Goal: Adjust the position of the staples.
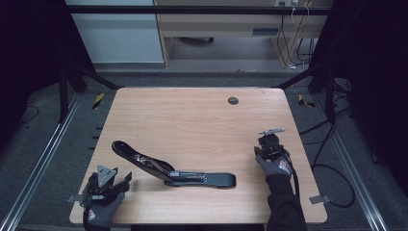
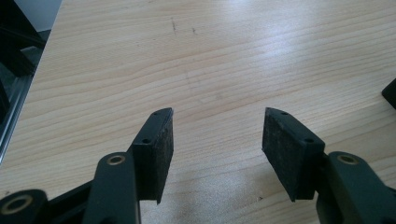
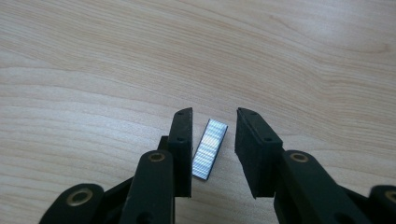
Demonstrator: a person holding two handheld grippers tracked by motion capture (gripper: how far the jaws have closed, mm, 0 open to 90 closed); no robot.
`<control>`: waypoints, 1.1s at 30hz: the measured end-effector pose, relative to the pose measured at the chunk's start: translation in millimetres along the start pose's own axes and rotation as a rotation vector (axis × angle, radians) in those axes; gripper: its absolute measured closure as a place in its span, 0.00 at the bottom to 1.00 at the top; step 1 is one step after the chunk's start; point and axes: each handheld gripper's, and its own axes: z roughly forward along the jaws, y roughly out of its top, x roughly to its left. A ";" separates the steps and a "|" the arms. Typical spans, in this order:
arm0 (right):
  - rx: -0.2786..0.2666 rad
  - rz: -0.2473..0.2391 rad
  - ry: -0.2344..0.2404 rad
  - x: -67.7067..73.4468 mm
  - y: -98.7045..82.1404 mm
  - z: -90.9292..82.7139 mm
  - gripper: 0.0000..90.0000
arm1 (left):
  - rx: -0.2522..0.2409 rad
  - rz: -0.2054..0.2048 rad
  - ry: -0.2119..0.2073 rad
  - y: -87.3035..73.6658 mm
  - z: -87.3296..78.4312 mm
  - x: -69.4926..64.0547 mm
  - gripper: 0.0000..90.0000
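Left gripper (image 1: 126, 179) low, jaws wide apart, right gripper (image 3: 214, 140) tipped down, jaws parted narrower

Dim high view with black sides and a soft, slightly grainy look, while both gripper views are brighter, with pale glare streaking the wooden table (image 2: 261, 51) (strongest upper right) and faint shadows under the jaws

surface: wooden table (image 1: 192, 115) | on it: open black stapler (image 1: 168, 168); staple strip (image 3: 209, 148)
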 end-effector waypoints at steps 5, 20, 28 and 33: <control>0.018 0.008 -0.008 -1.1 0.2 6.4 0.75 | 0.003 0.002 -0.001 -0.1 0.3 -0.3 0.47; 0.052 0.007 -0.003 -1.3 -0.4 15.8 0.85 | 0.006 0.003 -0.002 -0.2 0.5 -0.5 0.47; 0.046 -0.031 0.022 -2.3 -1.2 9.3 0.87 | 0.006 0.002 -0.003 -0.3 0.4 -0.3 0.47; 0.009 -0.090 0.089 -1.1 -6.2 -3.4 0.87 | 0.006 0.004 -0.003 -0.2 0.3 -0.7 0.47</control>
